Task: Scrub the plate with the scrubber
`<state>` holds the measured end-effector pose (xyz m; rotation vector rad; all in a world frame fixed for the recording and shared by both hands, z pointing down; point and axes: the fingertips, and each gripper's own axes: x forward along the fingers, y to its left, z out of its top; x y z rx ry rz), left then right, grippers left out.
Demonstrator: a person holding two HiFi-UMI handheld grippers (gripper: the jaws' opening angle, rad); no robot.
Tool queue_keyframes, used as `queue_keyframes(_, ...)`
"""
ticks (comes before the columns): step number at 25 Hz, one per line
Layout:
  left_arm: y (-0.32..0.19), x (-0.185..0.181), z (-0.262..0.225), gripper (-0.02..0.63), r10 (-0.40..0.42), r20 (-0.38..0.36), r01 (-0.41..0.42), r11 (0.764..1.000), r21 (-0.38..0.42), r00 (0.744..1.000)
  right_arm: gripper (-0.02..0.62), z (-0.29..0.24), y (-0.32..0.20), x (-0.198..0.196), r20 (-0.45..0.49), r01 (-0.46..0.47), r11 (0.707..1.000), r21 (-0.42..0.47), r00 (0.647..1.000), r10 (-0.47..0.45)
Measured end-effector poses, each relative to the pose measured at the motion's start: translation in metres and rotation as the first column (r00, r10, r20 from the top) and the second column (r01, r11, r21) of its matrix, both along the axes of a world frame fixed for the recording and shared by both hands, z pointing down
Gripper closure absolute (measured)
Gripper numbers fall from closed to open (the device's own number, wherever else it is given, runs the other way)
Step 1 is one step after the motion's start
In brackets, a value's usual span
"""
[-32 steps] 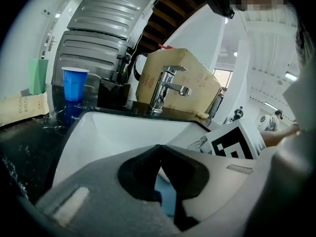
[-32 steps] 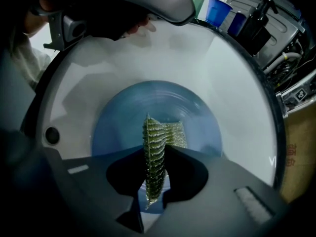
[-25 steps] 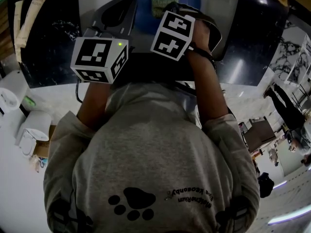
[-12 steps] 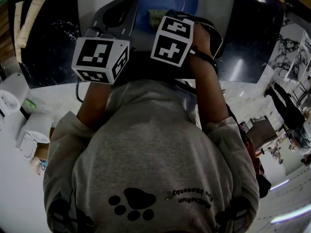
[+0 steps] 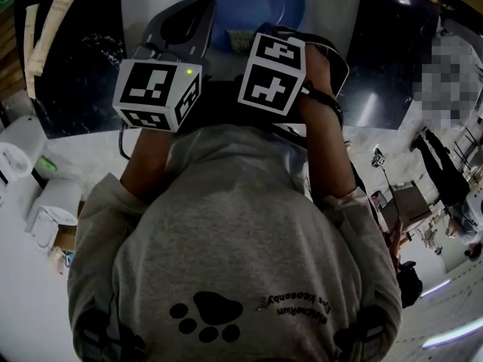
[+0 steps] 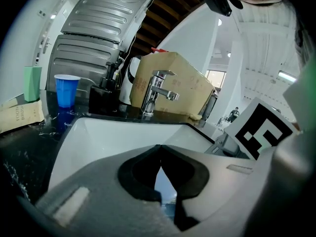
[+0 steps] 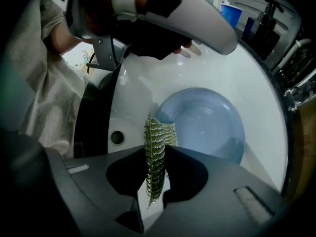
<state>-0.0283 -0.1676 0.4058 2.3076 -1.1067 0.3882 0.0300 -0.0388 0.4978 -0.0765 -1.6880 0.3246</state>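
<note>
A blue plate (image 7: 210, 127) lies in the white sink (image 7: 256, 88); the head view shows its far part (image 5: 249, 2). My right gripper (image 7: 156, 154) is shut on a green mesh scrubber (image 7: 158, 132), which stands on edge at the plate's near rim. From above, the scrubber (image 5: 240, 41) peeks out ahead of the right gripper's marker cube (image 5: 272, 74). My left gripper (image 6: 158, 151) is shut with nothing between its jaws, and hovers over the sink left of the plate (image 5: 189, 13). Its grey body (image 7: 173, 9) crosses the top of the right gripper view.
A chrome faucet (image 6: 154, 90) stands at the sink's far edge, in front of a cardboard box (image 6: 182, 80). A blue cup (image 6: 65, 90) and a black soap dispenser (image 6: 106, 93) sit on the black counter (image 5: 75, 74). An overflow hole (image 7: 117, 137) marks the sink wall.
My right gripper has drawn the scrubber back toward me, from the plate's middle to its near rim. The left gripper has barely moved.
</note>
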Motion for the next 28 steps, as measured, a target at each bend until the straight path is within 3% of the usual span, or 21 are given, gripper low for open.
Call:
queue_keyframes(6,0.000,0.008,0.002,0.603,0.022,-0.005,-0.022,1.000,-0.010,1.000,0.522,-0.014,-0.040,0.011,0.041,-0.102,0.977,0.188,0.995,0.096)
queue_keyframes(10,-0.004,0.018,0.004,0.603,0.044,-0.013,-0.044,0.999,-0.013,0.999,0.518,-0.012,-0.079,0.029,0.037,-0.149,0.910,0.387,0.989,0.146)
queue_keyframes(14,-0.009,0.027,0.007,0.603,0.064,-0.014,-0.065,0.998,-0.019,0.998,0.518,-0.008,-0.106,0.043,0.041,-0.175,0.845,0.505,0.983,0.179)
queue_keyframes(20,-0.018,0.042,0.016,0.603,0.096,-0.012,-0.096,0.995,-0.034,0.995,0.519,0.002,-0.134,0.057,0.065,-0.222,0.773,0.595,0.971,0.229)
queue_keyframes(28,-0.026,0.060,0.026,0.603,0.133,-0.016,-0.134,0.989,-0.058,0.991,0.520,0.024,-0.151,0.061,0.085,-0.247,0.759,0.602,0.965,0.246)
